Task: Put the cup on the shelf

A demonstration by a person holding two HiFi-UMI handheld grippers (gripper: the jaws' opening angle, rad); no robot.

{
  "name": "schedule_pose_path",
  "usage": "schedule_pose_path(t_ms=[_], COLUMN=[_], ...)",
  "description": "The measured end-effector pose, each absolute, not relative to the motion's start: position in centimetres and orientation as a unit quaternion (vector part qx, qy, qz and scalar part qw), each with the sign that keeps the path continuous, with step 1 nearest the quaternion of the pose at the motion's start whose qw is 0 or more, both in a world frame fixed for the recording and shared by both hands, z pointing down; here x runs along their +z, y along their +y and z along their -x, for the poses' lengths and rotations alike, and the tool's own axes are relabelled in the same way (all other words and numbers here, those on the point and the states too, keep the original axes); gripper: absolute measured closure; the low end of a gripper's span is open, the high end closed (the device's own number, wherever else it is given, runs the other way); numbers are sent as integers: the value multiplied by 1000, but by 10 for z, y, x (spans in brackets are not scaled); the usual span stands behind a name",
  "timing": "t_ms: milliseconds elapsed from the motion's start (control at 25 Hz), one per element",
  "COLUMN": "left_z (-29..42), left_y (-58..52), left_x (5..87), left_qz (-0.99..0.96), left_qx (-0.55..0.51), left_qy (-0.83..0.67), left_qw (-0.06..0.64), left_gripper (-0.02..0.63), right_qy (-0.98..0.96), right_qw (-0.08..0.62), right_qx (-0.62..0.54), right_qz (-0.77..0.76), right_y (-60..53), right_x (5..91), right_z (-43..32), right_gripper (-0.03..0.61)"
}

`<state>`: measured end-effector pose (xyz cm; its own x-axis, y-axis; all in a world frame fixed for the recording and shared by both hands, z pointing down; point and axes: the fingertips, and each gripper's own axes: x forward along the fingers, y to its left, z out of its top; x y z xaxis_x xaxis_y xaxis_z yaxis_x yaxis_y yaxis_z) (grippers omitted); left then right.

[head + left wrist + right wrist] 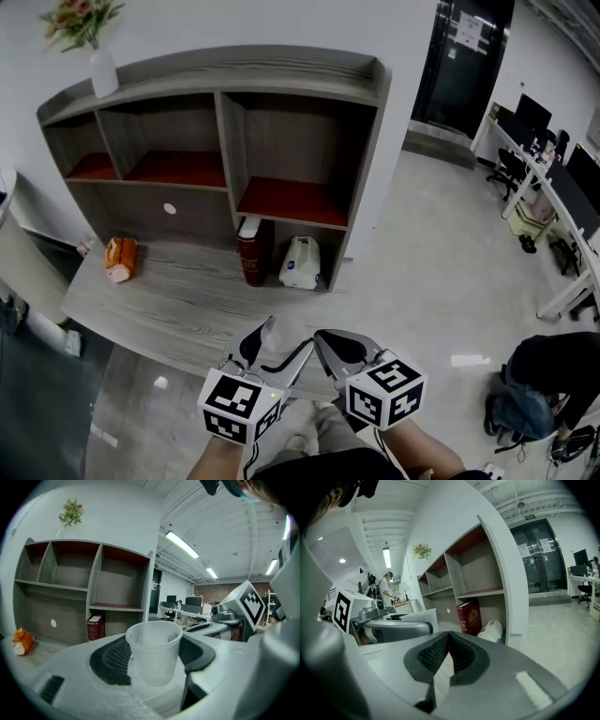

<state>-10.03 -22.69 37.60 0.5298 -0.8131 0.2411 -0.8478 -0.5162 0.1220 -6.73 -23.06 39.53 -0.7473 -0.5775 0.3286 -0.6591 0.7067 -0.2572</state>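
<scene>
before a grey wood-grain shelf [216, 122] with red-lined bays, the left gripper [281, 342] pinches a translucent tapered plastic cup [153, 651] between ribbed black pads [112, 660], the right gripper [448, 637] pressed together, empty.

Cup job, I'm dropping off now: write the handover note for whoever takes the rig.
Left hand-held gripper: shut on the clear cup, which is upright with its mouth up.
Right hand-held gripper: jaws together, nothing in them.
Shelf: ahead, across the wooden counter. A book and a white bag stand in its bottom right bay.
Done: cup is in the grip.
Left: carry it forward, set it on a shelf board, release.
</scene>
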Motion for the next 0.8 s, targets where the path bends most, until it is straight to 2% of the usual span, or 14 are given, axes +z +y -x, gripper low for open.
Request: schedule_pose_path(t_ms=[800], left_z=[93], left_y=[-371], left_x=[321], left_qz=[-850], left_qx=[74], left_qy=[-516], left_qw=[72], left_gripper=[328], right_qy=[-933], right_qw=[92], right_qx=[169], right_qz=[-303], right_y=[-344], right_x=[359], right_z=[53], right_gripper=[580])
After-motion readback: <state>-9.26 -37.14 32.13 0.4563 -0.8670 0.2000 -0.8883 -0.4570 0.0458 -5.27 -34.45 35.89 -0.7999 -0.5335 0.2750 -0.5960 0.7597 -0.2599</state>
